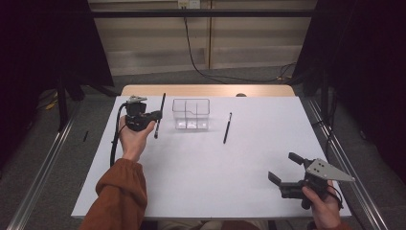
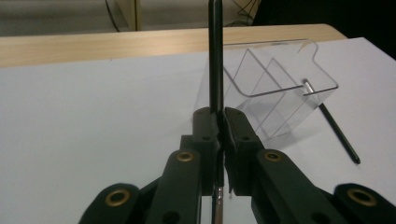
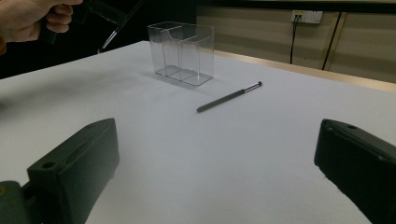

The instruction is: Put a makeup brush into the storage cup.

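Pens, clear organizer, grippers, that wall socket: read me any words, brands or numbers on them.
No readable text anywhere.
Held pen: no marking visible.
Pen on the table: no marking visible.
Clear organizer: unmarked.
Left gripper, right gripper: no lettering visible.
Wall socket: too small to tell.

Your left hand (image 1: 133,140) is reaching forward from an orange sleeve, holding the left tool (image 1: 154,115) raised near the far left, its jaws pressing tightly together around a thin black pen (image 2: 215,56). Your right hand (image 1: 320,200) is resting low at the near right, gripping the right tool (image 1: 283,168), whose jaws are standing wide apart, pointing leftward.
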Available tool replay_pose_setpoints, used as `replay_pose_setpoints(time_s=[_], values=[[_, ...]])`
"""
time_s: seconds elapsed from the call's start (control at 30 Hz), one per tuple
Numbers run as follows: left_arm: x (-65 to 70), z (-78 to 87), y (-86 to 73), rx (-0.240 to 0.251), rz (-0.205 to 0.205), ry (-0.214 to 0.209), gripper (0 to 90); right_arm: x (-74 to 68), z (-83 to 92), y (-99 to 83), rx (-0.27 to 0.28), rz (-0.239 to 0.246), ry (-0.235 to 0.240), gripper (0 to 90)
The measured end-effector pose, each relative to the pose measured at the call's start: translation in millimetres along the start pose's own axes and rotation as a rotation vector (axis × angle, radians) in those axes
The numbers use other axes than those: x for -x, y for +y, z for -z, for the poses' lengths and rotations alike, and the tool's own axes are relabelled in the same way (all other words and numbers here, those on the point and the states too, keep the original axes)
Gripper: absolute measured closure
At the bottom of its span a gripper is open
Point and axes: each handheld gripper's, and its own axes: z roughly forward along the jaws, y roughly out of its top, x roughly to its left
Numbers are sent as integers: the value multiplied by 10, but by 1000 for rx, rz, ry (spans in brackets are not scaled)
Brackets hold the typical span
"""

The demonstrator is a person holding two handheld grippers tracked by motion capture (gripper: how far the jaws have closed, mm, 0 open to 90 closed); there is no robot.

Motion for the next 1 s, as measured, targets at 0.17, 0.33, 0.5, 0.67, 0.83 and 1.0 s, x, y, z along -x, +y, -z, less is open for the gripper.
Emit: replay_pose_setpoints(time_s=[0.17,0.33,0.5,0.67,0.83,1.0], values=[[32,43,-30,23,-10,-20,841,0,2,0,2,-1,0,0],[31,92,-49,41,3,-24,841,-3,1,1,1,2,3,0],[61,177,-45,62,-27,-47,841,-4,-2,2,1,1,3,0],[92,251,-59,83,-45,-67,841,-5,-1,3,2,1,4,0],[90,283,-98,109,-23,-86,841,-5,-2,2,0,-1,1,0],[107,328,-126,121,-26,-107,841,-2,-1,3,3,0,-1,0]])
